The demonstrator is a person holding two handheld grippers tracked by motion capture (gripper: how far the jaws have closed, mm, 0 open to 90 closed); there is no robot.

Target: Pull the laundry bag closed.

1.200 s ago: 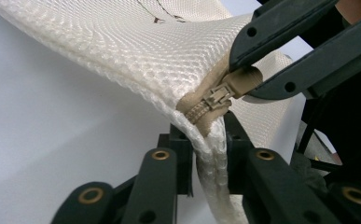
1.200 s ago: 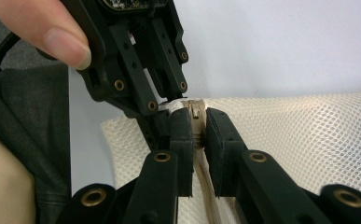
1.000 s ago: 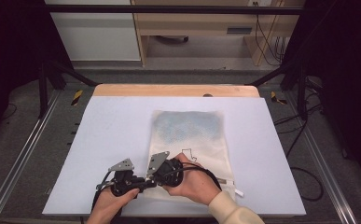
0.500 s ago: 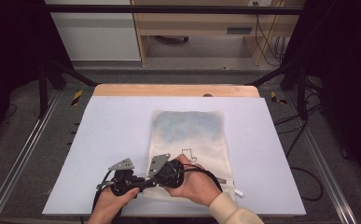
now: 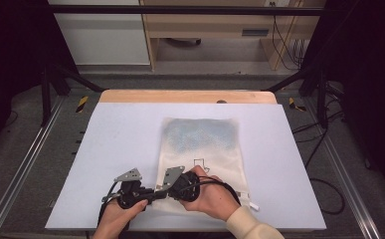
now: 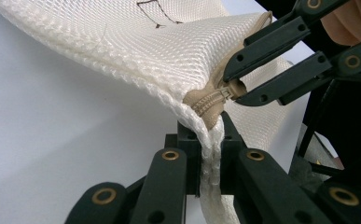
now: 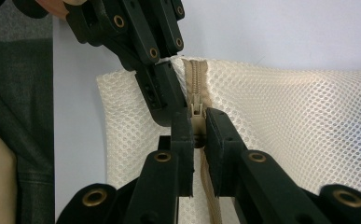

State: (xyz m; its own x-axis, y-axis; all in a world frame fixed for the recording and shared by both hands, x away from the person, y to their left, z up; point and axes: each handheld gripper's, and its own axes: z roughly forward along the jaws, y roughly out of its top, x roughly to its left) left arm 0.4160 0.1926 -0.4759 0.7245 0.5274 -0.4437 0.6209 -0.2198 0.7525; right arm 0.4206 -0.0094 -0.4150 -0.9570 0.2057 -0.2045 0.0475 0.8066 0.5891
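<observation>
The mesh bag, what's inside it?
Through the mesh bag a bluish, speckled mass shows at its far end; what it is cannot be told. The near end looks flat, partly covered by the right hand.

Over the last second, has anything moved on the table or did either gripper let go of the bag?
Nothing visibly changed. The left gripper is still clamped on the corner of the mesh bag, the right gripper is still shut on the zipper pull, and the bag lies where it did on the table.

Mesh bag's (image 5: 200, 149) near edge under hands.
</observation>
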